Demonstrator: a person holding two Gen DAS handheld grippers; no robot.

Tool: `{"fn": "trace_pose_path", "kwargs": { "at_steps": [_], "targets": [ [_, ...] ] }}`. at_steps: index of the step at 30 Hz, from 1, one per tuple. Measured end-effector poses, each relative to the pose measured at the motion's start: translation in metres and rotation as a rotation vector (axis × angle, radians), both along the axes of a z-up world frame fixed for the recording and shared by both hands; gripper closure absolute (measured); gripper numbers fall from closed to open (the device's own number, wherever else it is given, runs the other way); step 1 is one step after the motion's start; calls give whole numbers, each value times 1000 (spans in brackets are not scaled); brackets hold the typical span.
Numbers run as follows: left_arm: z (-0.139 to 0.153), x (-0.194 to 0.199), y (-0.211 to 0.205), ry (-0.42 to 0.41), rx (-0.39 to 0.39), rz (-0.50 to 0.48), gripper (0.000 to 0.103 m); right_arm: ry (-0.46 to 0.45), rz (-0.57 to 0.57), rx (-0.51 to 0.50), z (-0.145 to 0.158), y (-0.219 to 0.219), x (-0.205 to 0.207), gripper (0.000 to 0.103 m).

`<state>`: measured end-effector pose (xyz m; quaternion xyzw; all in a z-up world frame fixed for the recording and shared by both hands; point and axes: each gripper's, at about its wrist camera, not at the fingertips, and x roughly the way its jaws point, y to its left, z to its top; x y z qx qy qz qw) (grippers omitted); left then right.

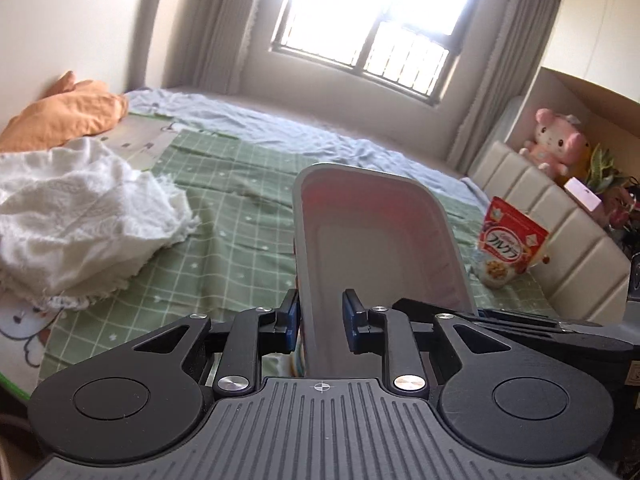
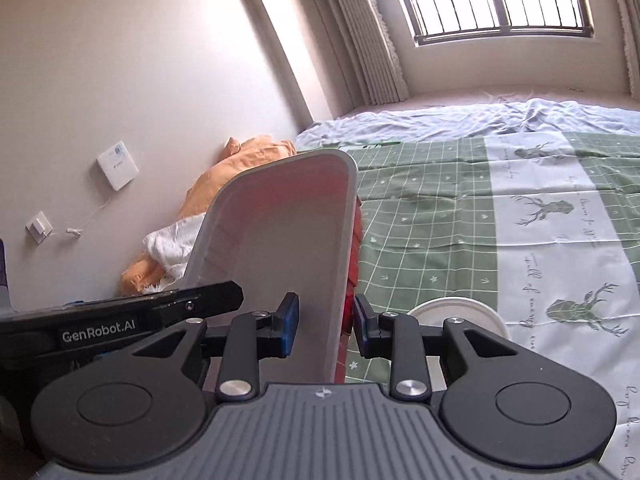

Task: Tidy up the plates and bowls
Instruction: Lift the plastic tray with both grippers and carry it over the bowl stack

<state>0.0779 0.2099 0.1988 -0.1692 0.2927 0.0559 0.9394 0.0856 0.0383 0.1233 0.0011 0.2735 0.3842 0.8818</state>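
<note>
A rectangular tray, pale grey inside and red outside, is held up above the bed between both grippers. In the left wrist view the tray stretches away from my left gripper, whose blue pads are shut on its left side wall. In the right wrist view my right gripper is shut on the right side wall of the same tray. A round white bowl sits on the bed below the right gripper, partly hidden by it.
A green checked sheet covers the bed. A white blanket and an orange pillow lie at the left. A cereal bag leans on the padded headboard, with a pink plush toy behind it.
</note>
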Motion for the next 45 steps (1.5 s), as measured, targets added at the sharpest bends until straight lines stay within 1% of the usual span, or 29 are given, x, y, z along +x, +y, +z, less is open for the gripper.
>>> {"fn": "trace_pose_path", "kwargs": {
  "at_steps": [2,5,8,10,15,18,20,24,28,31,32,34,36,38,41,43,45],
  "targets": [
    [6,11,-18,1,18,-28,79,-16,-17,16,4,-22,1,74],
    [2,33,-40,30,18,-72,79,-3,-46,32,-1,-47,16,74],
    [-15,58,-51,71,17,-99,79,52,-64,29,-17,-59,41,74],
    [-31,73,-54,105,7,-113,79,93,-84,13,-34,-60,62,74],
    [-87,117,-43,227,-29,-140,79,210,-102,-9,-80,-56,110,74],
    [-121,126,-26,284,-72,-138,81,256,-106,-27,-102,-46,129,74],
    [-135,131,-17,305,-90,-129,82,269,-104,-44,-113,-36,135,74],
    [-154,134,-3,337,-109,-102,82,286,-98,-82,-128,-20,140,74],
    [-165,136,3,365,-111,-92,82,297,-94,-99,-136,-14,141,74],
    [-166,136,5,374,-117,-81,82,310,-92,-102,-139,-12,140,74],
    [-164,135,6,366,-118,-82,82,312,-92,-99,-139,-12,141,74],
    [-154,132,6,323,-125,-85,82,309,-89,-81,-133,-15,141,74],
    [-140,131,4,276,-122,-97,82,295,-97,-56,-123,-21,142,74],
    [-128,135,1,247,-122,-113,82,278,-108,-36,-112,-27,142,74],
    [-121,146,-5,240,-124,-136,82,247,-122,-30,-102,-35,141,74],
    [-125,152,-8,255,-134,-149,82,240,-125,-29,-101,-38,141,74],
    [-134,155,-8,279,-146,-156,82,256,-127,-41,-108,-39,144,74]
  ]
}}
